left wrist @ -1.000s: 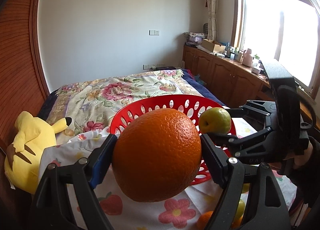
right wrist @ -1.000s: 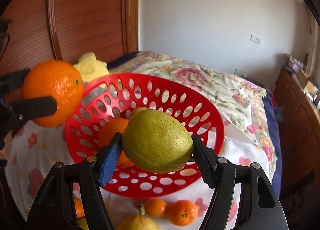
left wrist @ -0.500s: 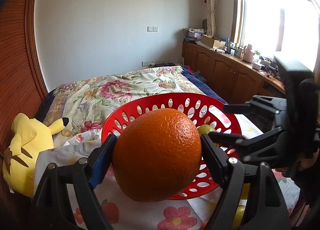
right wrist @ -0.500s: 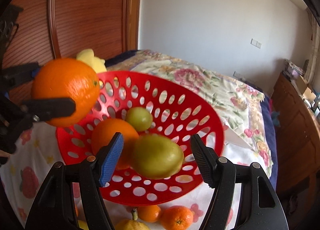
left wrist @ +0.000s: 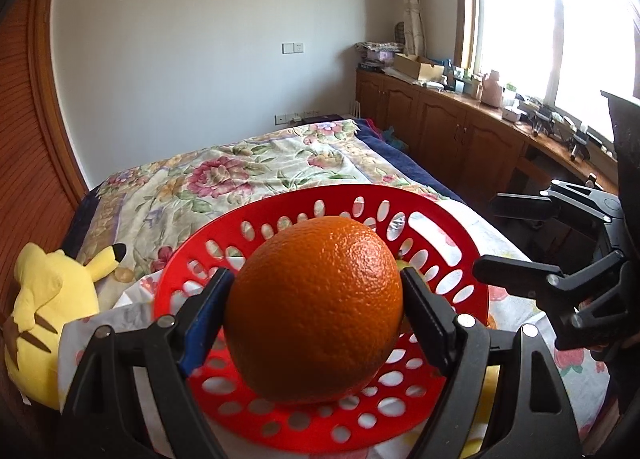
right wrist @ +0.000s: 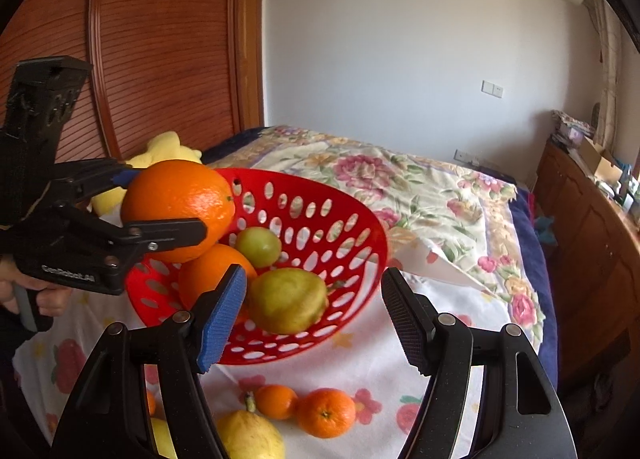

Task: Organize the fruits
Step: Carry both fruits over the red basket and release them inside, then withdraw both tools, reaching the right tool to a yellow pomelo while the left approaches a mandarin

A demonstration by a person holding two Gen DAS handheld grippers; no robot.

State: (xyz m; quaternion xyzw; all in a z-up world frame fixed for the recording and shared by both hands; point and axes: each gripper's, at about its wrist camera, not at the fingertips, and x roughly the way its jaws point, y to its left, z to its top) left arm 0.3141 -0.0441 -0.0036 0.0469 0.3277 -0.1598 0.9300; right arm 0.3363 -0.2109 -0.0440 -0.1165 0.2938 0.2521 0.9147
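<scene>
A large orange (left wrist: 316,307) is clamped in my left gripper (left wrist: 316,299), which hangs over the near side of the red perforated basket (left wrist: 320,195). In the right wrist view the left gripper (right wrist: 168,203) holds this orange (right wrist: 176,207) above the basket's left rim. My right gripper (right wrist: 314,319) is open with nothing in it, just in front of the basket (right wrist: 360,227). A yellow-green pear (right wrist: 286,301) lies in the basket, below and beyond its fingers. Another orange (right wrist: 204,275) and a small green fruit (right wrist: 258,246) lie there too. The right gripper (left wrist: 488,237) shows at the right.
Two tangerines (right wrist: 326,413) and a yellow pear (right wrist: 250,437) lie loose on the flowered cloth (right wrist: 400,379) in front of the basket. A yellow plush toy (left wrist: 48,299) sits left of it. A floral bedspread (left wrist: 240,175) stretches behind, and wooden cabinets (left wrist: 460,131) line the right wall.
My right gripper let the pear go; it now lies in the basket, and the gripper has drawn back. My left gripper carried the orange further over the basket.
</scene>
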